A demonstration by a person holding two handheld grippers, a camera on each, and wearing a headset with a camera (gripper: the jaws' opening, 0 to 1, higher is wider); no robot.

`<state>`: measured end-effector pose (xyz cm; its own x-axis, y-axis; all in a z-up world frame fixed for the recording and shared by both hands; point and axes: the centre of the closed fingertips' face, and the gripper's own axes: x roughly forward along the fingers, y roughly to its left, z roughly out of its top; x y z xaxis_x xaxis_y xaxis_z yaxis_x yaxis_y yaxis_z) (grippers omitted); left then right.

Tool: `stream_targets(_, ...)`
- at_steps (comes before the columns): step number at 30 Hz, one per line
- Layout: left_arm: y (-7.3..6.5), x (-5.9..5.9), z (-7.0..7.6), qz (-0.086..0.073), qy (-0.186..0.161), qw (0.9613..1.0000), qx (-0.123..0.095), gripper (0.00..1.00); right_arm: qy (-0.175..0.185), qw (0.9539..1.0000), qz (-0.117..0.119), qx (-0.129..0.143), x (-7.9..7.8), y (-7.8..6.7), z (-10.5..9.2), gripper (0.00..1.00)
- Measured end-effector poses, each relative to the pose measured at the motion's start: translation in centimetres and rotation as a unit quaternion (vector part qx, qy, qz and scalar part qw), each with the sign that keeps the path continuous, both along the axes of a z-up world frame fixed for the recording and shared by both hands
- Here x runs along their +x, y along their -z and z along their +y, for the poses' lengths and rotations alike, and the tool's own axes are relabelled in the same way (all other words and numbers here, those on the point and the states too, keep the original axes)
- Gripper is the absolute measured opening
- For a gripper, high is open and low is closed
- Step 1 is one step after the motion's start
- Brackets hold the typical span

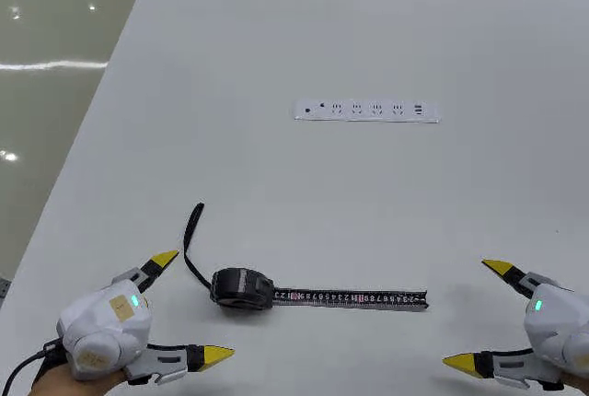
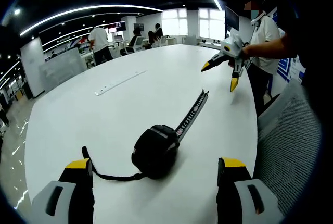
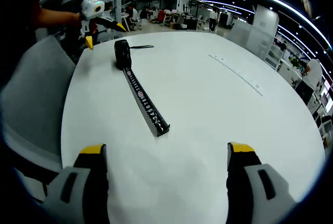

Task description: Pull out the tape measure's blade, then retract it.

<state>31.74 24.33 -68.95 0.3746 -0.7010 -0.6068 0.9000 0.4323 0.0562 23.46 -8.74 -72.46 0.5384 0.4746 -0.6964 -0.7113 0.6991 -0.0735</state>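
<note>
white table (image 1: pixel 276 28) | glossy floor (image 1: pixel 55 46) | ceiling light strips (image 2: pixel 78 12) | bright windows (image 2: pixel 208 23)

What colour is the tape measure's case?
The case is black; clearest in the left gripper view.

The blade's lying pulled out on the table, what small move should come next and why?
Probably ease the left gripper forward around the tape measure's case. The blade lies extended, the case sits just ahead of the open left jaws, and the right gripper is open and holds nothing, so steadying the case seems the first step toward retracting.
</note>
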Motion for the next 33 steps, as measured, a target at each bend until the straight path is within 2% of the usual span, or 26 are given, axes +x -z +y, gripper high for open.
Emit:
stream_targets(4, 0.4, -1.0, 0.1, 0.001, -0.007, 1.0, -0.001, 0.97, 0.015, 0.9998, -0.004, 0.008, -0.4, -0.2, 0.1, 0.92)
stream_targets(8, 0.5, -1.7, 0.0, 0.007, -0.025, 0.9995, -0.015, 0.98, 0.032, 0.9993, -0.01, 0.016, -0.6, -0.5, 0.1, 0.93)
stream_targets(13, 0.8, -2.3, -0.1, 0.01, -0.037, 0.999, -0.022, 0.99, 0.038, 0.999, -0.013, 0.02, -1.1, -0.5, 0.5, 0.94)
stream_targets(23, 0.3, -3.0, -0.1, 0.004, -0.069, 0.997, -0.036, 0.99, 0.062, 0.9976, -0.013, 0.029, -2.1, -0.7, 1.3, 0.94)
stream_targets(27, 0.1, -3.6, -0.7, 0.01, -0.076, 0.996, -0.045, 0.99, 0.075, 0.9964, -0.022, 0.034, -2.3, -1.0, 1.6, 0.95)
stream_targets(33, -0.2, -4.3, -1.2, 0.015, -0.09, 0.9942, -0.057, 0.99, 0.088, 0.9949, -0.02, 0.046, -3.2, -1.0, 2.5, 0.95)
